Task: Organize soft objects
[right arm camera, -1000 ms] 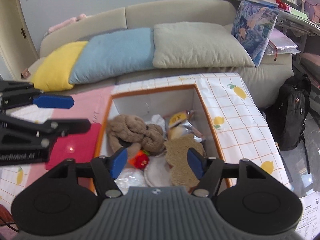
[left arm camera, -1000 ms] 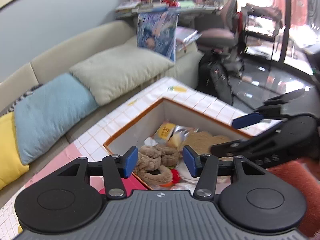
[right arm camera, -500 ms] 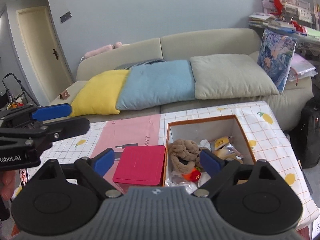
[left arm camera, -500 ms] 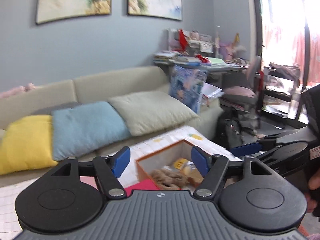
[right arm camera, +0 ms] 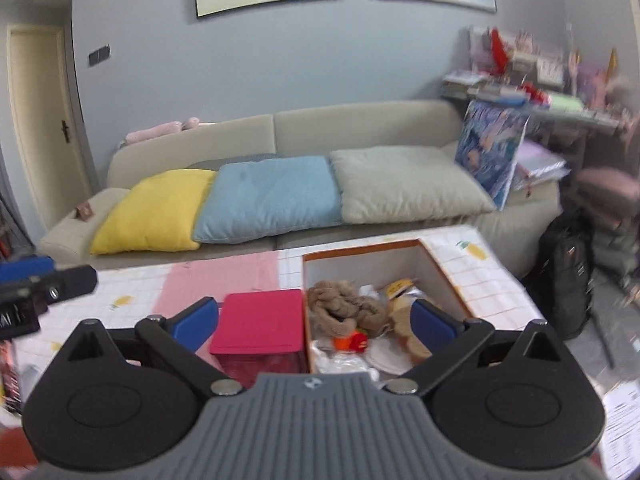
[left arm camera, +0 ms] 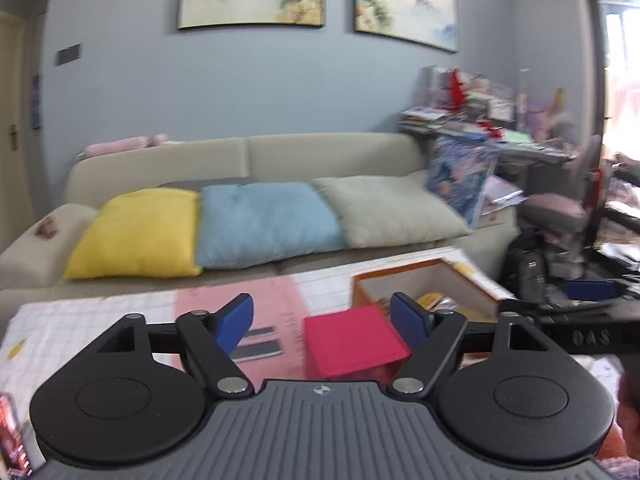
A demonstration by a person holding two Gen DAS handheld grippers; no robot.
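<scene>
My left hand-held gripper (left arm camera: 322, 320) is spread wide with nothing between its blue pads, held up above the near edge of the surface (left arm camera: 80, 320) and looking across it toward the sofa (left arm camera: 280, 156). My right hand-held gripper (right arm camera: 314, 320) is spread just as wide and also empty, raised over the surface (right arm camera: 488, 280) on the side nearer the backpack (right arm camera: 564, 276).

The soft things lie below and ahead of both grippers, apart from the fingers — they sit in the open white box with the orange rim (right arm camera: 444, 276). From the right wrist view I see a brown knotted plush (right arm camera: 344, 306) toward the box's left side, a small red-orange toy (right arm camera: 352, 340) just in front of it, a yellow packet (right arm camera: 400, 286) farther back, and tan flat pieces (right arm camera: 408, 334) partly hidden behind my right finger. From the left wrist view the box (left arm camera: 432, 276) lies ahead and to the right, its contents mostly hidden by my right-hand finger.

A pink-lidded box (right arm camera: 260, 320) stands just beside the open box on its left, touching or nearly so; in the left wrist view it (left arm camera: 352, 338) shows between my fingers, blurred. A pink mat (right arm camera: 224, 276) covers the surface behind it.

On the sofa lie a yellow cushion (right arm camera: 156, 212), a blue cushion (right arm camera: 272, 196) and a pale green cushion (right arm camera: 404, 184) in a row.
</scene>
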